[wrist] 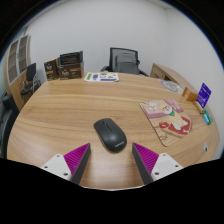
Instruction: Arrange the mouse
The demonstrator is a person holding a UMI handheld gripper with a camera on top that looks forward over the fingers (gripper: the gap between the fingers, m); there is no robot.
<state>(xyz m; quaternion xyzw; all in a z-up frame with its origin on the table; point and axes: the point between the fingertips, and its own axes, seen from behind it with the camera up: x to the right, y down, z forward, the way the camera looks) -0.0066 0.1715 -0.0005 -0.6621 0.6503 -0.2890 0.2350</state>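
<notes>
While the tool (112,160) gapes, one mouse (110,134) lies just ahead.

Office, conf table (70,115), swivel chairs (122,60), shelving (15,68)

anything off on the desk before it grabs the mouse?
One thing: the black mouse lies on bare table, just ahead of the open fingers, off the patterned mouse pad to its right. It also lies at an angle to the pad, which itself lies skewed to the table edge. No spills or damage visible.
</notes>
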